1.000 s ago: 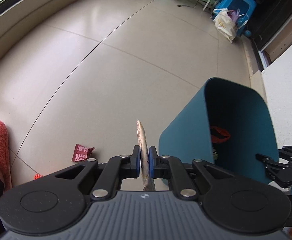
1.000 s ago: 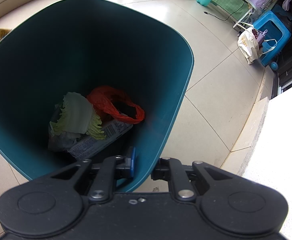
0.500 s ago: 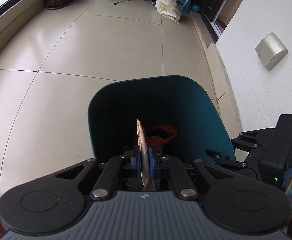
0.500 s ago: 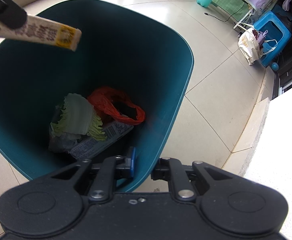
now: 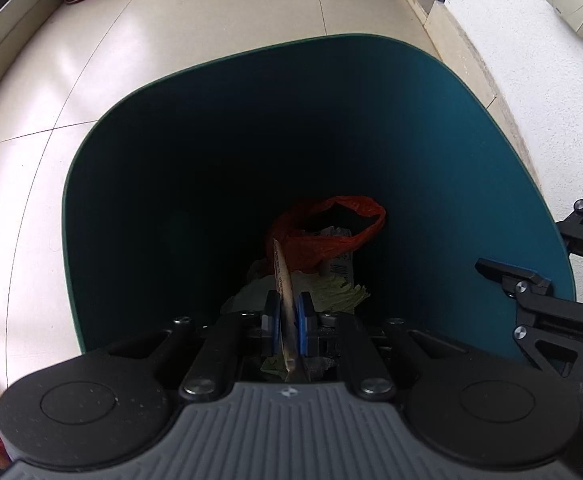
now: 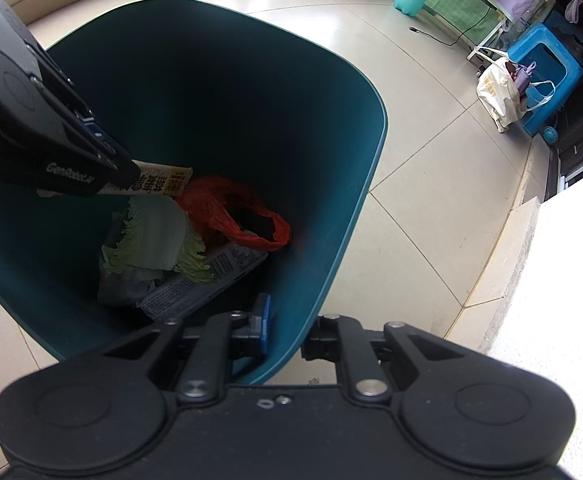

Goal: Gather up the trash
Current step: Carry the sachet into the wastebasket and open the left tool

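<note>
Listing the items by size, with the hazard we attach to each:

1. Teal bin point(image 6: 331, 184) — fills the centre of both views, standing on the pale tiled floor point(image 5: 211, 20). Our right gripper point(image 6: 285, 332) is clamped on its rim at the lower centre of the right view, one pad inside the wall and one outside. Risk as we judge it: the thin rim could slip out of that pinch, and the bin would tip or swing away from under the drop.

2. Left gripper point(image 5: 287, 320) — closed on the wrapper, poised above the bin mouth; in the right view it enters from the upper left. Risk: a release made too near the left wall could send the piece against the rim and out onto the tiles.

3. Cabbage leaf point(image 6: 155, 232), orange plastic bag point(image 6: 231, 212) and printed packet point(image 6: 203, 284) — already lying at the bin's bottom. Little risk here.

4. Snack wrapper point(image 6: 163, 182) — the piece in hand, a flat tan stick seen edge-on between the blue pads point(image 5: 301, 322) at lower centre of the left view, over the bin's contents. Risk: being light, it may cling to a pad once the jaws part — or flutter sideways rather than fall straight.
</note>
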Motion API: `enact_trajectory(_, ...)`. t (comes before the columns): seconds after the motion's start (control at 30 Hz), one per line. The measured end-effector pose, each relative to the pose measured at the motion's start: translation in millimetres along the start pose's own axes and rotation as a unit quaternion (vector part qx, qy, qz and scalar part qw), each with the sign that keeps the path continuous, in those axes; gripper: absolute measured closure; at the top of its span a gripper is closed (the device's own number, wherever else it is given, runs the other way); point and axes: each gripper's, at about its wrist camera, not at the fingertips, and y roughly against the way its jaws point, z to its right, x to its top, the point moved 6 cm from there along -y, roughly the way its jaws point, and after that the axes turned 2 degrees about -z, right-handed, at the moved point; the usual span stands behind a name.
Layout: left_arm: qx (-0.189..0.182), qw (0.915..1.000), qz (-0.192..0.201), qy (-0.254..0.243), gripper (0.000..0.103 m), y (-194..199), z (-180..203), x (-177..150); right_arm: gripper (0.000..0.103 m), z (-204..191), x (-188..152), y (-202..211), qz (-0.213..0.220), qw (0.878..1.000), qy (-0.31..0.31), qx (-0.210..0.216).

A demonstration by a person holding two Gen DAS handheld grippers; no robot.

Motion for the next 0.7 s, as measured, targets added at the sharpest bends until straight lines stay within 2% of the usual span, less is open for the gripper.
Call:
enact_trajectory(0.23,-0.003,0.9999,-0.006,-0.014,0.094,-8,3,-1,0.09,0,0,0,0.0,1.0,0.0,0.0)
enact_trajectory(0.37,-0.007,0.9997,0.011,-0.021,0.092,5,1,-2,0.09,0,0,0,-0.001,1.0,0.001,-0.001)
enact_trajectory(0.53,-0.031,0.9988,0.037,-0.012,0.072,28,-5,-6,0.09,-2,0,-1,-0.004,1.0,0.002,-0.001)
enact_trajectory(0.57,-0.036,0.9984,0.043,-0.013,0.067,35,-8,-10,0.09,-2,0,-1,-0.005,1.0,0.003,-0.002)
enact_trajectory(0.6,-0.041,0.998,0.047,-0.011,0.056,42,-12,-13,0.09,-2,0,-1,-0.005,1.0,0.003,-0.002)
enact_trajectory(0.67,-0.052,0.9968,0.061,-0.002,0.041,57,-22,-19,0.09,-2,1,-1,-0.006,1.0,0.004,-0.002)
enact_trajectory(0.7,-0.058,0.996,0.068,0.003,0.038,66,-27,-22,0.09,-2,1,-1,-0.006,1.0,0.003,-0.002)
